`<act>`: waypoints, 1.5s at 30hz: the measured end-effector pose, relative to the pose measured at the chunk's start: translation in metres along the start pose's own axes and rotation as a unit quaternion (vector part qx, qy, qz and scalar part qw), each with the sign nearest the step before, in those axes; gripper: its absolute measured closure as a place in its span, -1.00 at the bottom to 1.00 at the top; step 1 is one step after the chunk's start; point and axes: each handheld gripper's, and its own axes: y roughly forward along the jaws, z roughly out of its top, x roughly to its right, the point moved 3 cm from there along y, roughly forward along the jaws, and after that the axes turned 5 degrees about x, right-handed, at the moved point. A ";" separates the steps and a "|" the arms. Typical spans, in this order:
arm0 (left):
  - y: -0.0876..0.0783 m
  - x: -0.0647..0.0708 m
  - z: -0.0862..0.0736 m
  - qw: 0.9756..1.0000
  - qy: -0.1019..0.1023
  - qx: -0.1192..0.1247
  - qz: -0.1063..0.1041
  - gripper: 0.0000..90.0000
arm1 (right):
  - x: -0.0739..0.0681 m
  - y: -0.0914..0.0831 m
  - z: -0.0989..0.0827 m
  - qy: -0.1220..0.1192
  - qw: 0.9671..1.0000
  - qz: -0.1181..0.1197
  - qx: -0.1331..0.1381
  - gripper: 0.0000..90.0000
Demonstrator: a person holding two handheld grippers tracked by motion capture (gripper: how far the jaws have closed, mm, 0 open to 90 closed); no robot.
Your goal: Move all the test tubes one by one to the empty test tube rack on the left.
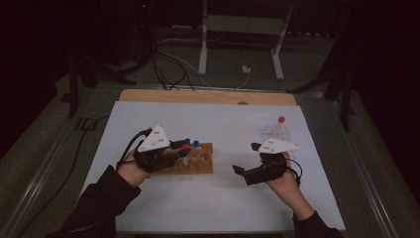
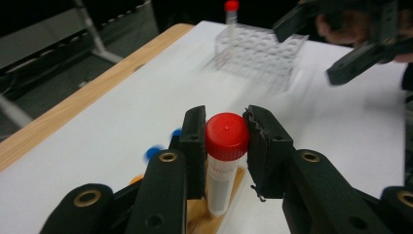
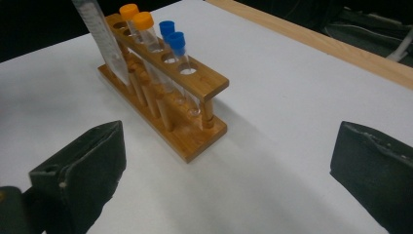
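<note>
Red-capped tube (image 2: 225,161) sits pinched between the jaws of our left tool (image 2: 226,141), the pads pressing on its cap and the shoulder just under it. In the high view this left tool (image 1: 184,148) hangs over the wooden rack (image 1: 198,163) at about 9 o'clock on the surface (image 1: 223,208), the red cap showing at its tip.

We judge the tube light and stiff, a thin clear plastic cylinder with a smooth wall that could slip under a loose grip. The ribbed cap gives the better purchase, so we would keep hold high, at the cap or right below it, and keep the tube upright so it does not swing. Its lower end hangs free above the rack's end.

Our left hand (image 1: 131,171) lies low, with the forearm entering from 7 o'clock and the tool pointing towards 3 o'clock.

Further right, blue-capped tubes (image 3: 173,41) and orange-capped tubes (image 3: 139,22) stand in the rack, seen from the right gripper view.

At about 3 o'clock our right tool (image 1: 246,163) has its jaws spread wide with nothing between them; it points towards 9 o'clock, level with the surface, the hand (image 1: 282,181) below it. Behind it, towards 1 o'clock, a clear rack (image 2: 258,53) holds another red-capped tube (image 1: 281,120), well apart from the wooden one.
</note>
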 end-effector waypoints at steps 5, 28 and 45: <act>-0.022 -0.014 -0.003 0.999 -0.009 0.001 0.033 0.59 | 0.001 -0.001 0.000 0.000 1.000 0.000 0.000 -1.00; -0.016 -0.059 -0.041 0.992 -0.057 -0.004 0.111 0.59 | 0.004 -0.003 0.000 0.002 1.000 -0.006 0.004 -1.00; -0.003 -0.061 -0.073 0.991 -0.086 -0.033 0.093 0.58 | 0.006 -0.003 0.000 0.003 1.000 -0.009 0.002 -1.00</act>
